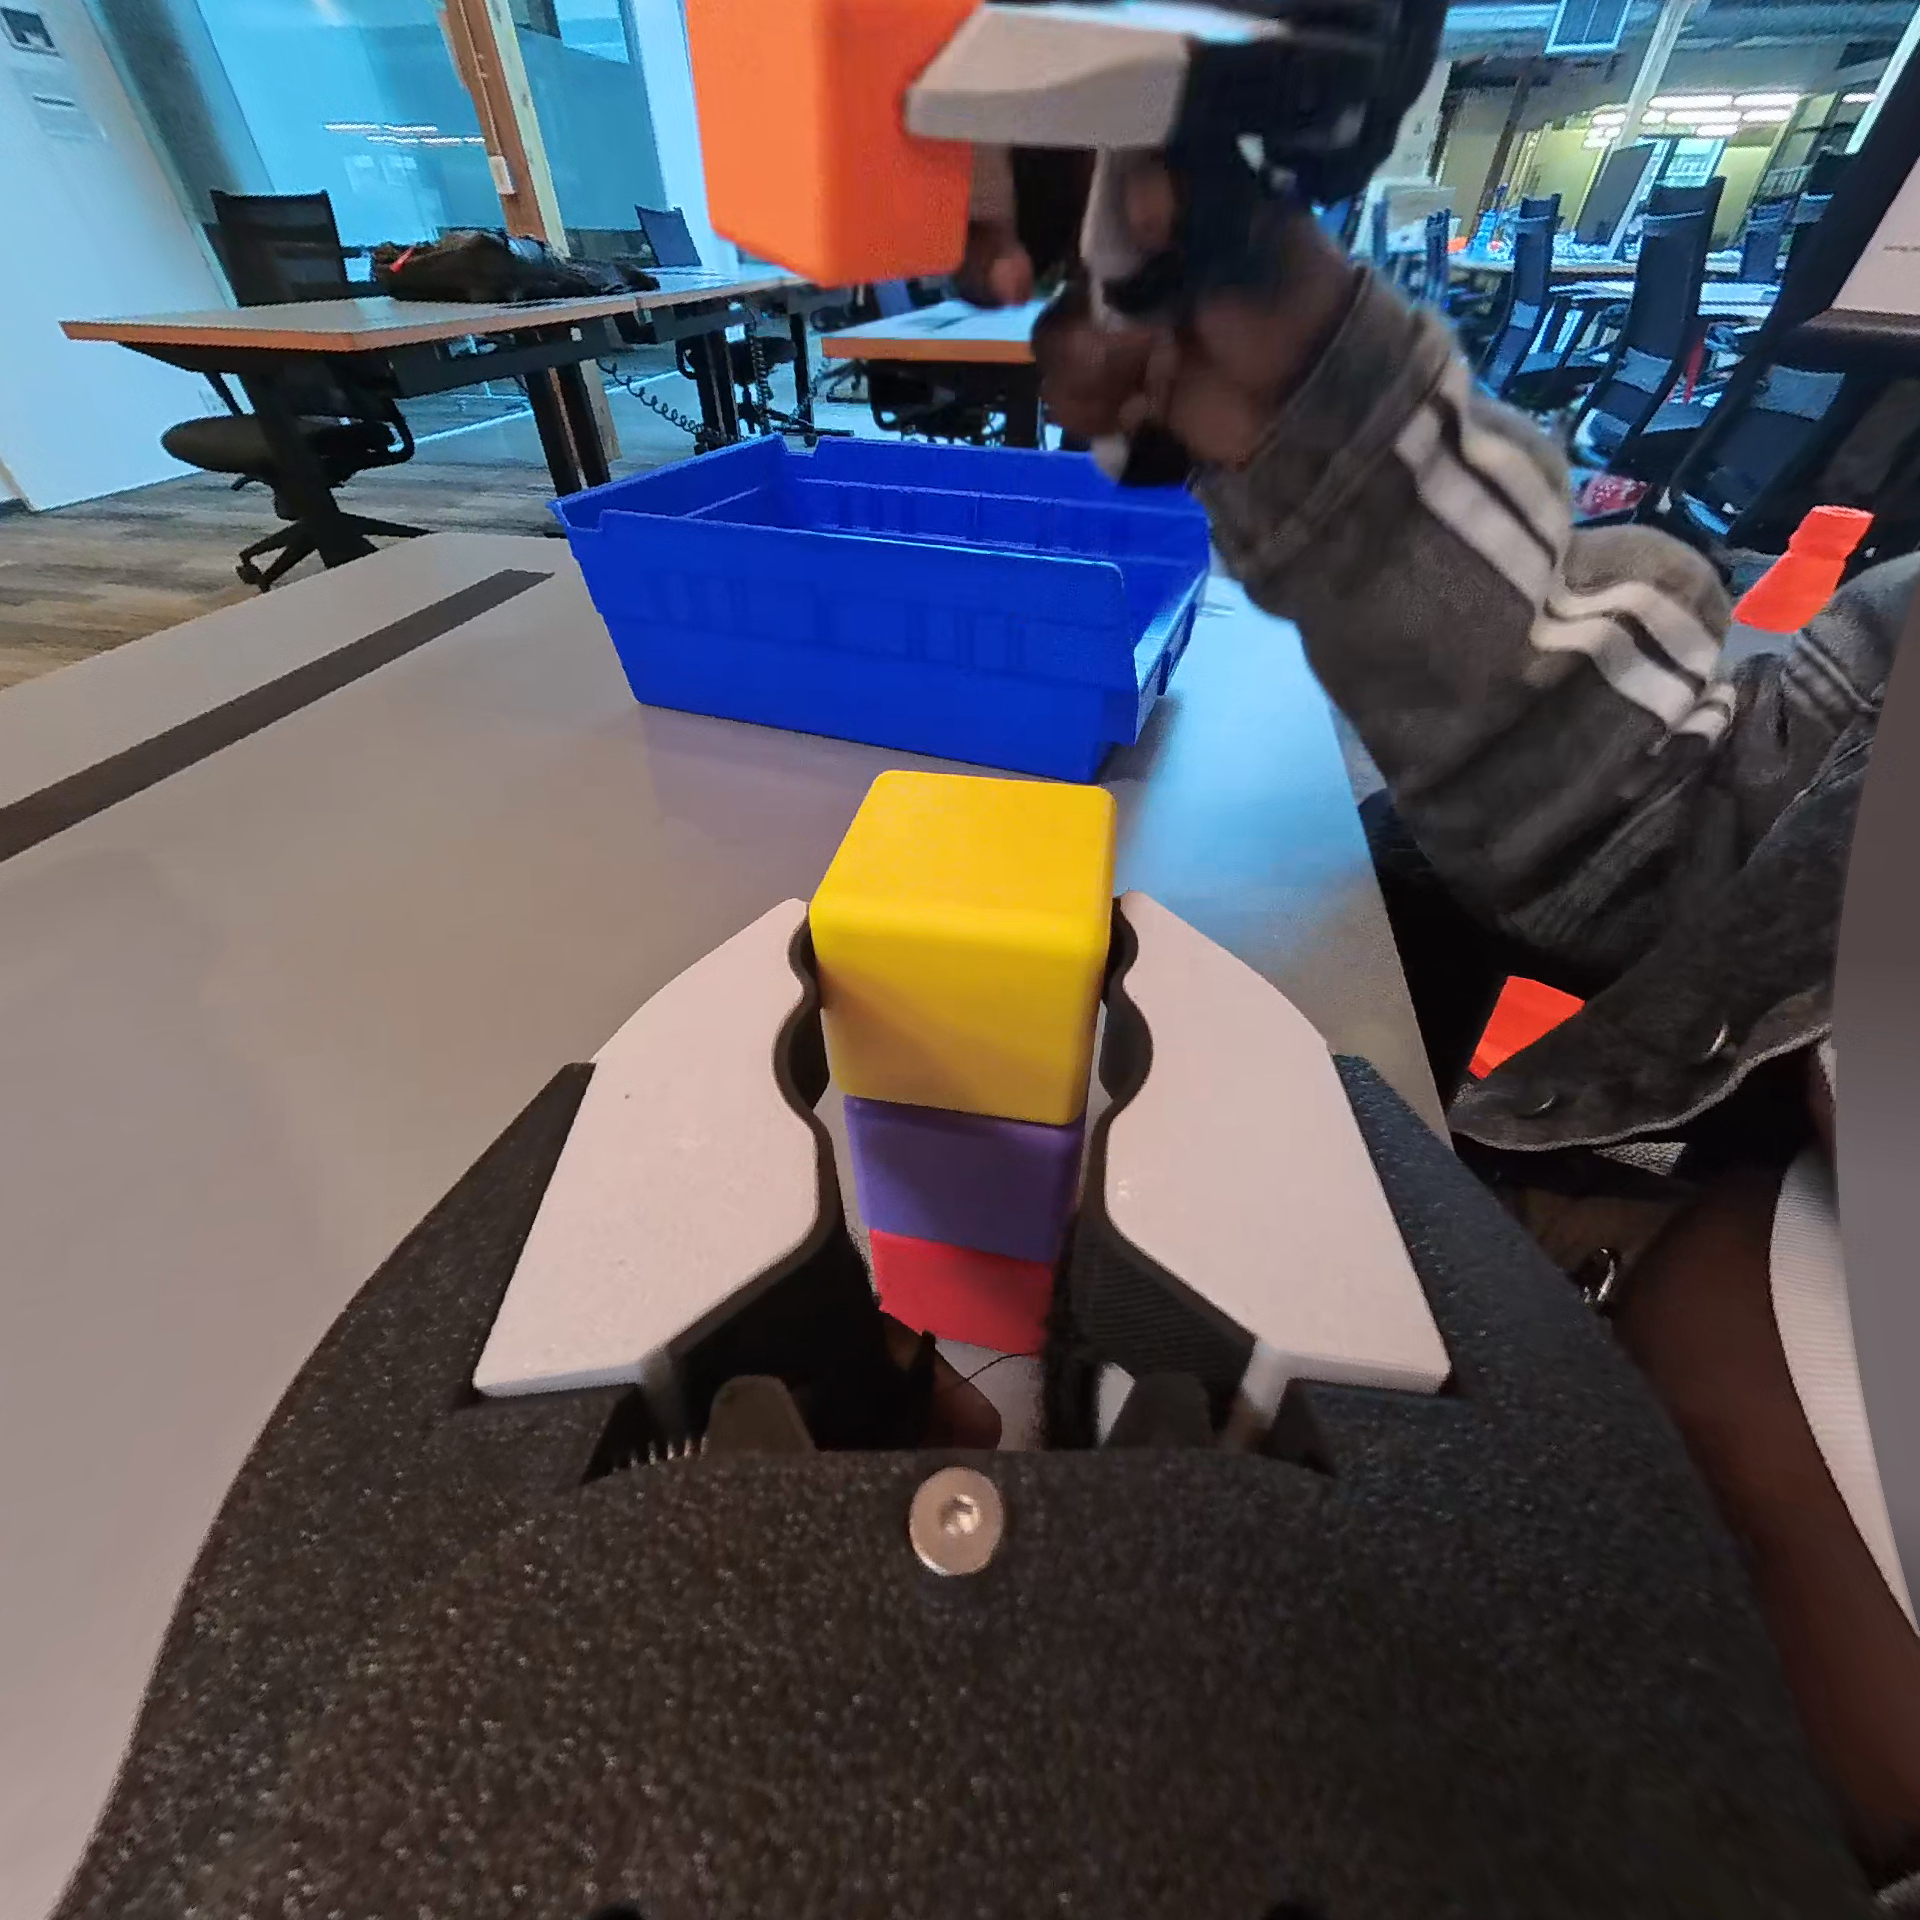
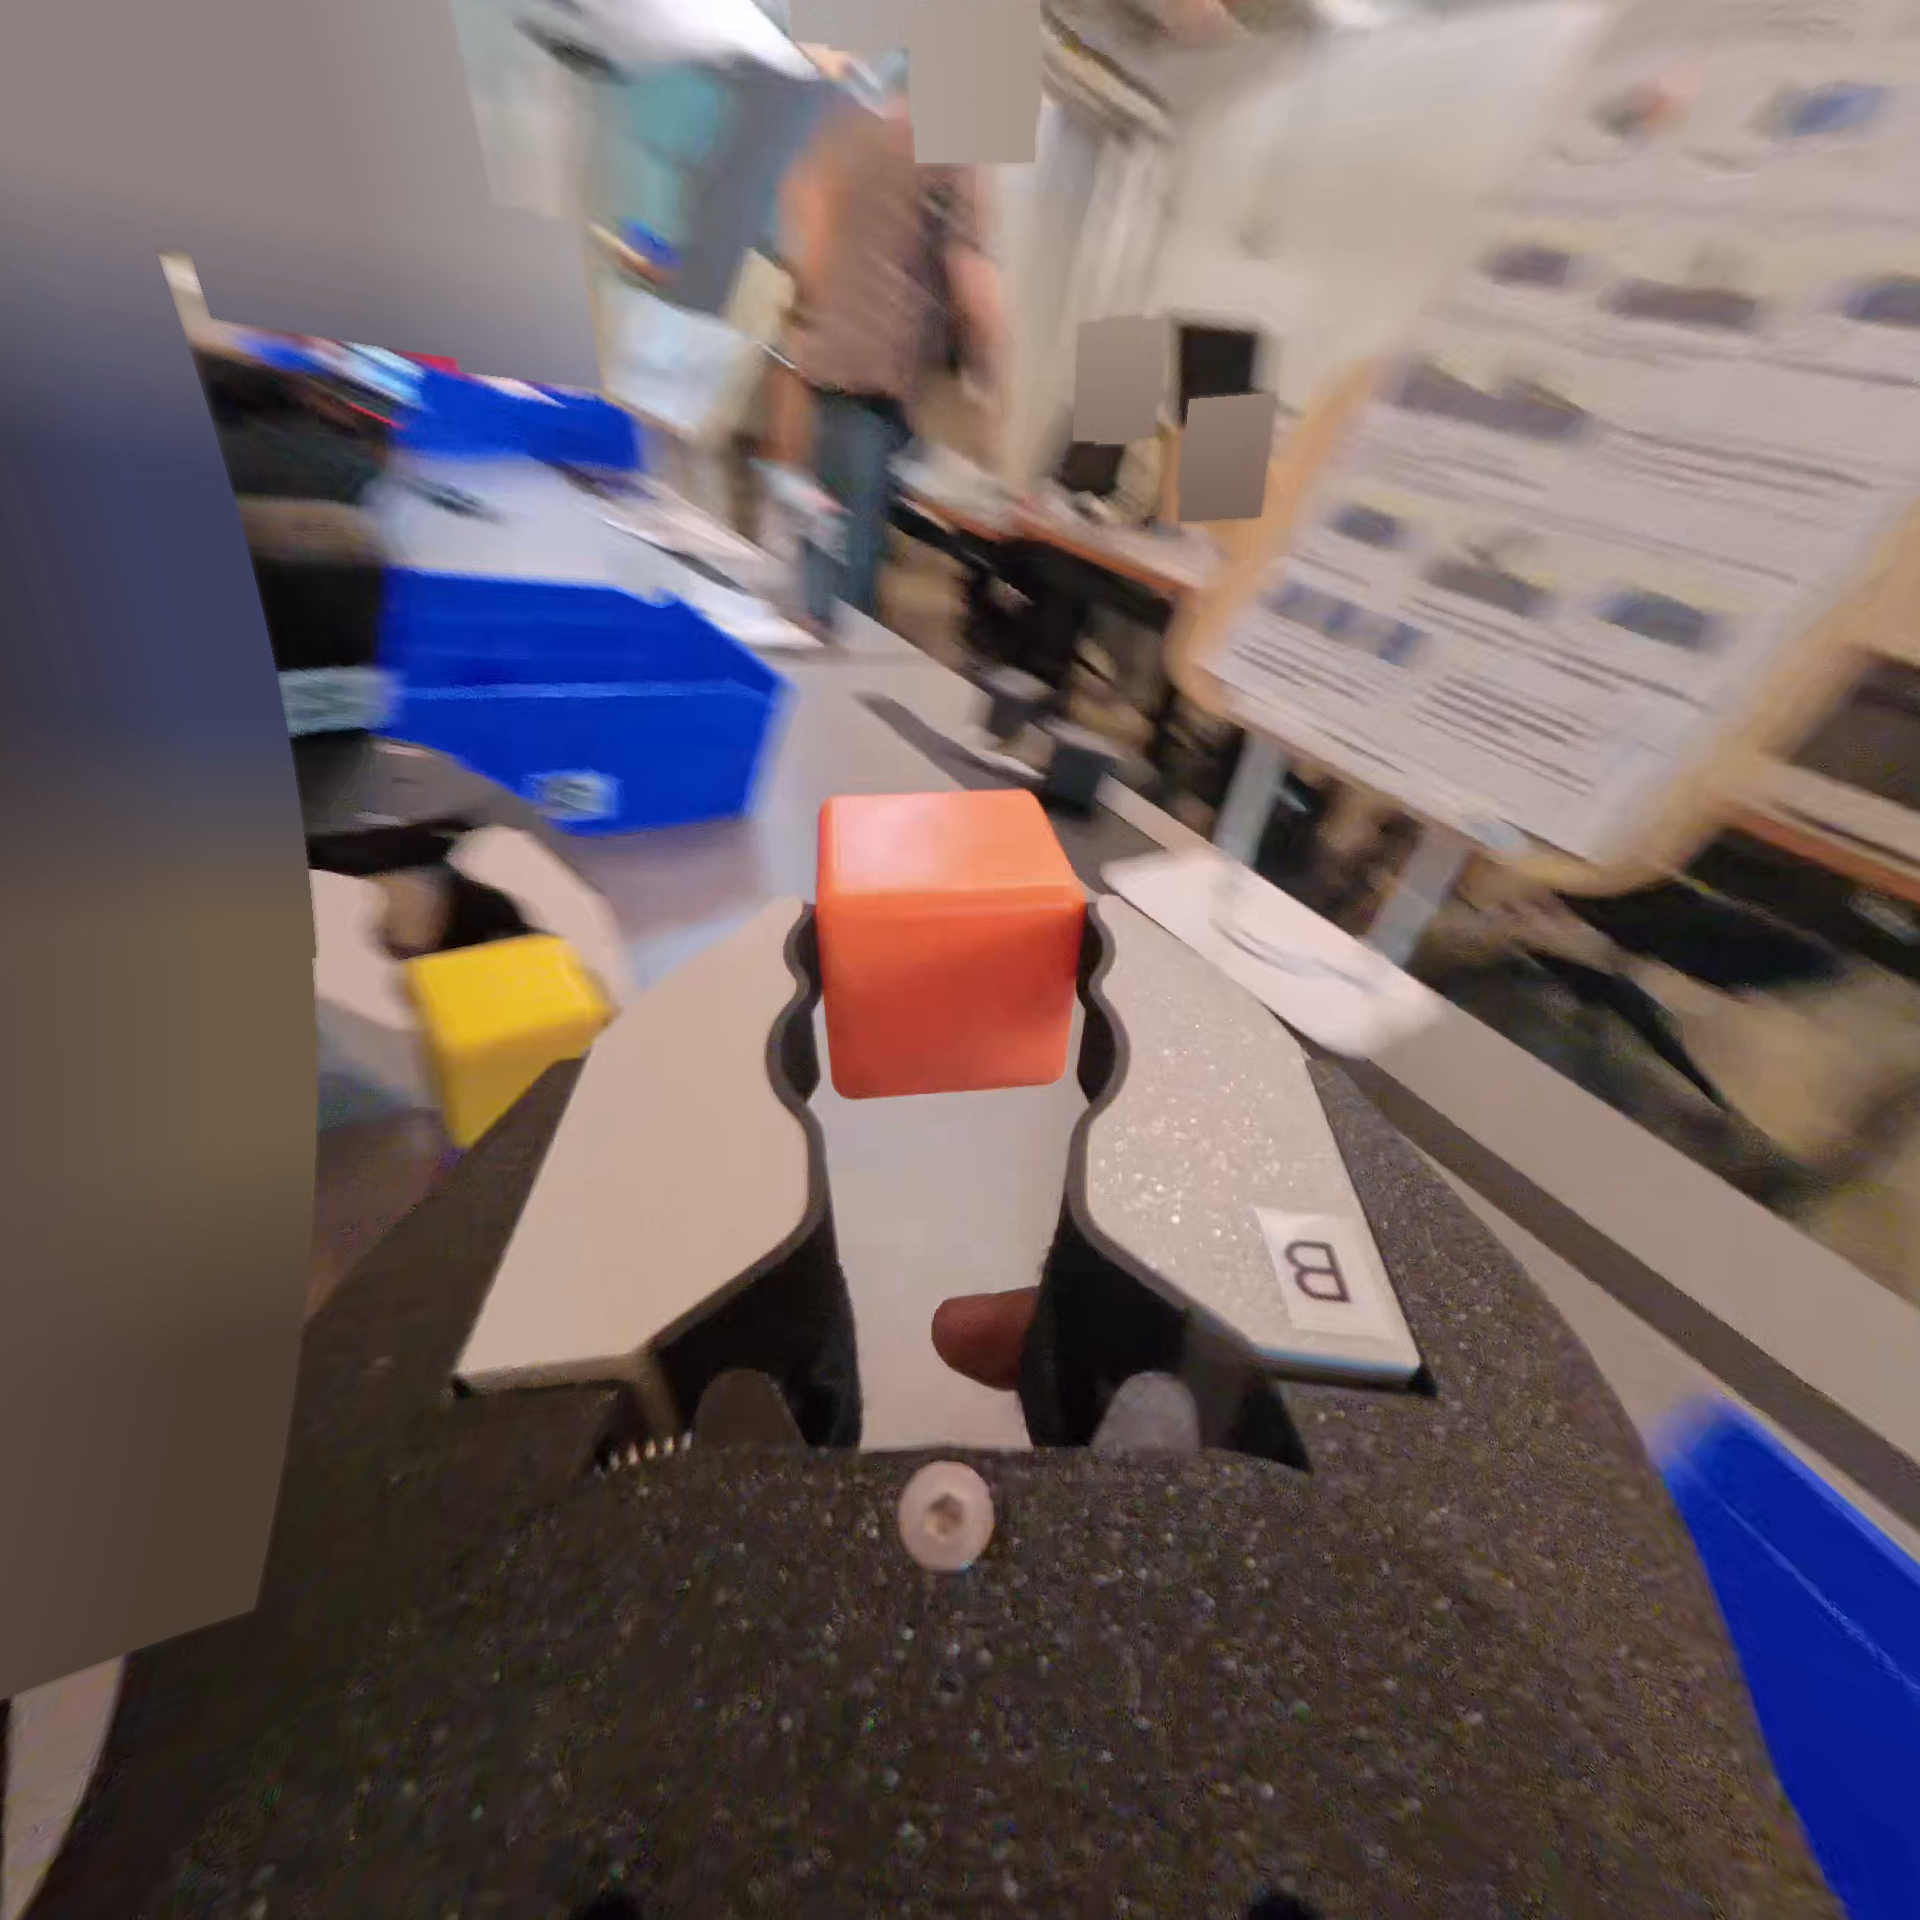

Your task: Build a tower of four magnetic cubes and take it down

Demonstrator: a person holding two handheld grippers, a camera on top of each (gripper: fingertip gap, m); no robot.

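Left claw (image 1: 961, 997) clamps yellow cube (image 1: 961, 966) atop purple cube (image 1: 961, 1179) and red cube (image 1: 961, 1288), visible only here. Right claw (image 2: 945, 997), raised at 12 o'clock, clamps orange cube (image 2: 940, 945).

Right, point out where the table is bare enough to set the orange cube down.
Bare: the grey table left of the cube stack, up to the dark strip, and the gap between the yellow cube and the blue bin. Crowded: right of the stack, where a sleeve lies.
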